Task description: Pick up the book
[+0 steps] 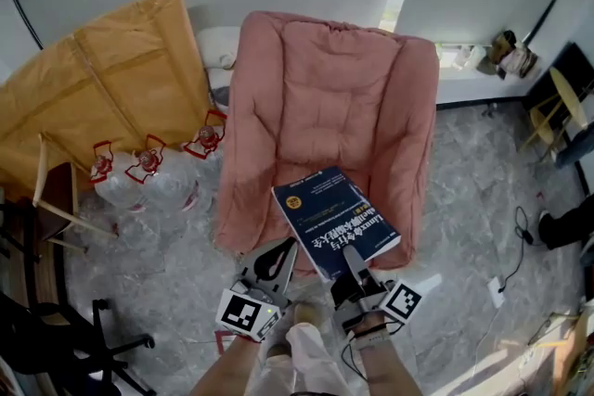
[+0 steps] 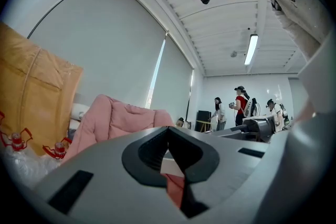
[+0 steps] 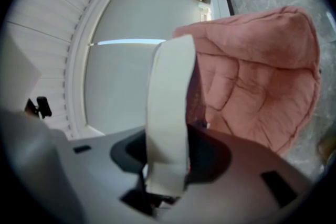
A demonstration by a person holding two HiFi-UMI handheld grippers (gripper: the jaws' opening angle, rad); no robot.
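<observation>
A blue book [image 1: 334, 218] with white and yellow print hangs tilted over the front of a pink padded chair [image 1: 325, 97]. My right gripper [image 1: 351, 257] is shut on the book's near corner. In the right gripper view the book's pale page edge [image 3: 168, 107] stands upright between the jaws of the right gripper [image 3: 167, 162], with the pink chair [image 3: 257, 81] behind it. My left gripper [image 1: 288, 248] sits just left of the book. Its jaws meet at the tip with nothing between them, and the left gripper view shows the left gripper [image 2: 168, 131] the same way.
Several large water bottles [image 1: 148, 167] with red handles stand on the marble floor left of the chair. A yellow-brown padded sheet [image 1: 102, 79] leans behind them. A wooden chair [image 1: 51, 199] and a black chair base [image 1: 56, 338] are at left. People [image 2: 241, 107] stand far off.
</observation>
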